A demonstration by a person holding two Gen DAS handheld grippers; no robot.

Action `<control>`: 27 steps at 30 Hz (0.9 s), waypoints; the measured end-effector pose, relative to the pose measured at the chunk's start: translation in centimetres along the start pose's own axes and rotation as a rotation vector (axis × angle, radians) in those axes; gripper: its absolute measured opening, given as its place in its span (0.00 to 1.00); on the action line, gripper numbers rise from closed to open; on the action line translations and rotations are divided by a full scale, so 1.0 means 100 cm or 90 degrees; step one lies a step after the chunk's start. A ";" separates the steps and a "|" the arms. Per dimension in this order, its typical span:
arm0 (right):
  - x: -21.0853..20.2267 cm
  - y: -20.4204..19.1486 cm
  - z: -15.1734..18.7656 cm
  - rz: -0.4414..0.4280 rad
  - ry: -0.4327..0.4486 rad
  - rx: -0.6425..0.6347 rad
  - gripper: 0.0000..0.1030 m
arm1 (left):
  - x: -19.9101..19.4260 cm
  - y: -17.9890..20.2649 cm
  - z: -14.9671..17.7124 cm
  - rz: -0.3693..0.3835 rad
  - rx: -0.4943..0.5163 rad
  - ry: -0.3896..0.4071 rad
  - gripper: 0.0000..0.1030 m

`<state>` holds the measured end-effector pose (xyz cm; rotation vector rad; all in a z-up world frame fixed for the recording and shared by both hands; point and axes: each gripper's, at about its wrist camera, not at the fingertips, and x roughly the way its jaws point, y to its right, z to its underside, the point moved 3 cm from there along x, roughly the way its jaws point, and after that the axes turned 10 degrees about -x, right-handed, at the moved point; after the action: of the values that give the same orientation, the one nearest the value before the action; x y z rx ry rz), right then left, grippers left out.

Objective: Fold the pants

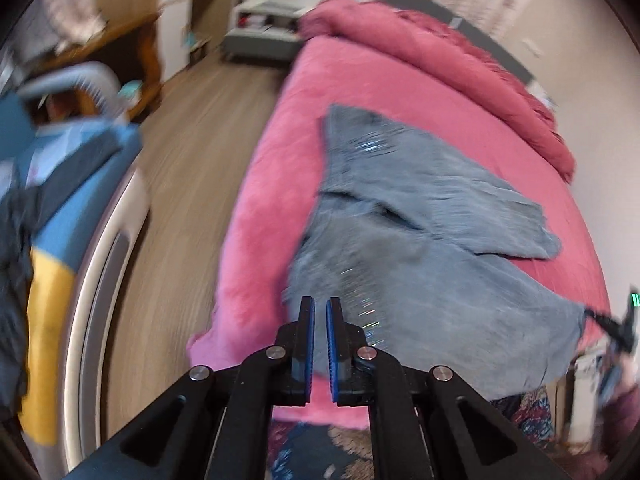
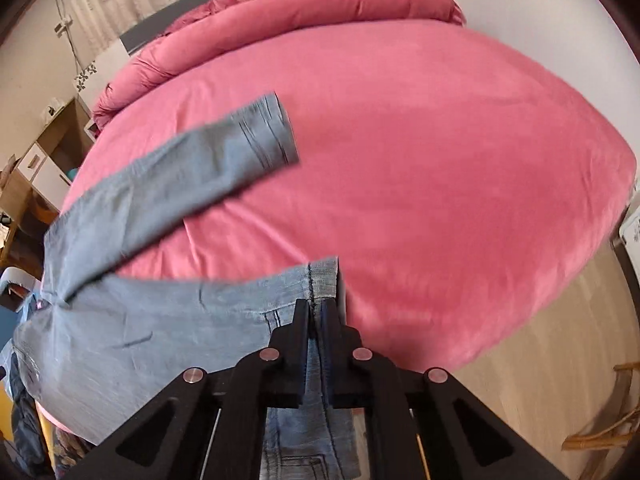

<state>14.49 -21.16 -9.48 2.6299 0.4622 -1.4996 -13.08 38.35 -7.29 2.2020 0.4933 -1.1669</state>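
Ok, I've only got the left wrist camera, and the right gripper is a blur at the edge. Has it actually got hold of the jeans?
Observer: Yes. The right gripper has its jaws shut on the jeans, at the end of one leg.
Operator: Just the edge?
Observer: No, denim runs back between the fingers toward the camera.
Operator: Anything on the floor that side?
Observer: Light wooden furniture, only partly in view, stands beside the bed.

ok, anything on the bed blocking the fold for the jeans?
Nothing visible. The pink bedsheet beyond the light blue denim jeans is bare; the rolled red duvet sits at the headboard. Right gripper clamps the hem.
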 end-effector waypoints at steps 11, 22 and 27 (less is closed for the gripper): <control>0.087 0.016 -0.045 0.009 -0.094 0.055 0.05 | 0.065 0.094 0.024 0.021 0.170 -0.069 0.13; 0.031 0.016 0.025 -0.082 -0.082 0.009 0.39 | 0.114 0.224 0.053 0.128 0.370 -0.134 0.17; 0.043 0.013 0.043 -0.095 -0.095 0.020 0.39 | 0.147 0.262 0.058 0.128 0.411 -0.171 0.17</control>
<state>13.37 -22.41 -15.49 2.5314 0.6371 -1.7449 6.20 15.41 -13.54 2.4718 -0.2556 -1.6375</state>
